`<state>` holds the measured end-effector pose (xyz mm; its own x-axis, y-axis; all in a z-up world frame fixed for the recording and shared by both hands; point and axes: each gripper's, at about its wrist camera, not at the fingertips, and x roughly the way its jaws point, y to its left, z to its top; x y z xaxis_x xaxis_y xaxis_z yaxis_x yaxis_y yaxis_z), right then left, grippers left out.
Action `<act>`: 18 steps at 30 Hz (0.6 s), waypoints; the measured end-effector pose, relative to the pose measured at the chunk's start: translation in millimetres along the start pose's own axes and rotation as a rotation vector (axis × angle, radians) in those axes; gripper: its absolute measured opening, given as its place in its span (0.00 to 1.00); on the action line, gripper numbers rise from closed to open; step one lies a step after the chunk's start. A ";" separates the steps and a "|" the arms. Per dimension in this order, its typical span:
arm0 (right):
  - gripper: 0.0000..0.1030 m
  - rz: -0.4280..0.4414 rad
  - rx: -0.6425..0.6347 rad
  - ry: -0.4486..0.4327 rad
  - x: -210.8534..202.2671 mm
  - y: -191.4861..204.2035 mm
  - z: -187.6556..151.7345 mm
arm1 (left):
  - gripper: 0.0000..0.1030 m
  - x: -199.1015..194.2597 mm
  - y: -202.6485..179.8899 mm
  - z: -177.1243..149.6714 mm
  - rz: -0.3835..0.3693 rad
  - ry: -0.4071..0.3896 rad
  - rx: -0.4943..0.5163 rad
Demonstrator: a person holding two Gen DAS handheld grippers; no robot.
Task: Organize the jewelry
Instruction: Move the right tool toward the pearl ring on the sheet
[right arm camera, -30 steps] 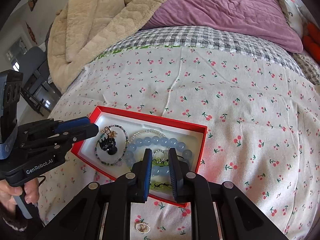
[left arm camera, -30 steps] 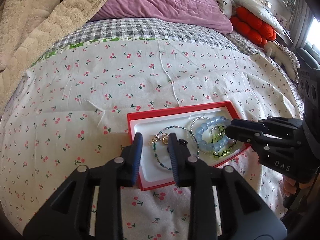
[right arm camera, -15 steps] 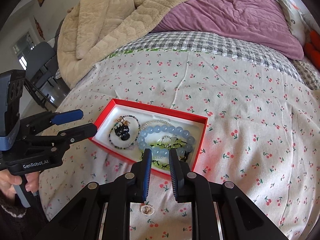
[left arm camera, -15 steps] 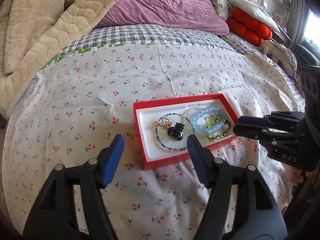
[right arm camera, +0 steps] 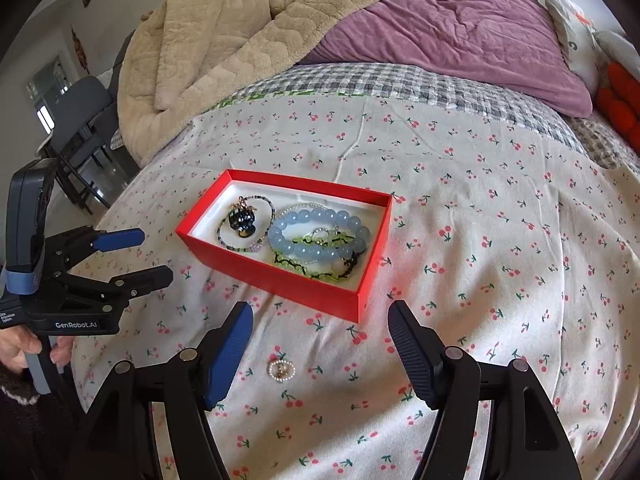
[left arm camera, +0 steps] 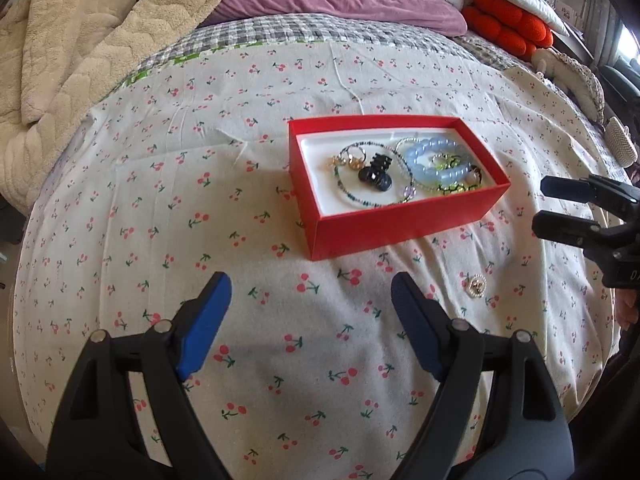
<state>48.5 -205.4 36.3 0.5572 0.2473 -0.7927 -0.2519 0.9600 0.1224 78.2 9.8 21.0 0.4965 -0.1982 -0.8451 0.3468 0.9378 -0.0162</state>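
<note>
A red box (left arm camera: 400, 222) (right arm camera: 280, 276) sits on the cherry-print bed sheet. In it lie a pale blue bead bracelet (left arm camera: 436, 162) (right arm camera: 320, 236), a black hair clip (left arm camera: 376, 170) (right arm camera: 242, 220), a thin beaded bracelet and a green and black bracelet (right arm camera: 316, 266). A small pearl brooch (left arm camera: 476, 285) (right arm camera: 281, 371) lies on the sheet in front of the box. My left gripper (left arm camera: 310, 280) (right arm camera: 154, 254) hangs before the box, its jaws opening, with nothing between them. My right gripper (right arm camera: 320, 310) (left arm camera: 544, 206) is near the box's front corner, its jaws also opening and holding nothing, with the brooch just below them.
A beige fleece blanket (right arm camera: 224, 40) and a purple duvet (right arm camera: 460, 36) are piled at the far end of the bed. Red cushions (left arm camera: 508, 28) lie at the far right. A grey chair (right arm camera: 80, 120) stands beyond the bed's left edge.
Both grippers have drawn back from over the box towards me. The left jaws spread wide first, then the right jaws opened. The black clip now lies in the box.
</note>
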 end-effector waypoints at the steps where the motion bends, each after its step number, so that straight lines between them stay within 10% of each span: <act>1: 0.72 -0.009 -0.003 0.005 0.1 -0.2 -4.0 | 0.80 0.9 1.0 -3.1 0.003 0.005 0.000; 18: 0.74 -0.022 -0.137 0.086 21.7 26.2 -48.8 | 0.82 5.2 -9.0 -27.2 -0.022 0.062 0.036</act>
<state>15.4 -181.3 -6.9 0.4956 0.2087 -0.8431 -0.3491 0.9367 0.0266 55.9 8.1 2.3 0.4386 -0.1995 -0.8763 0.3862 0.9222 -0.0167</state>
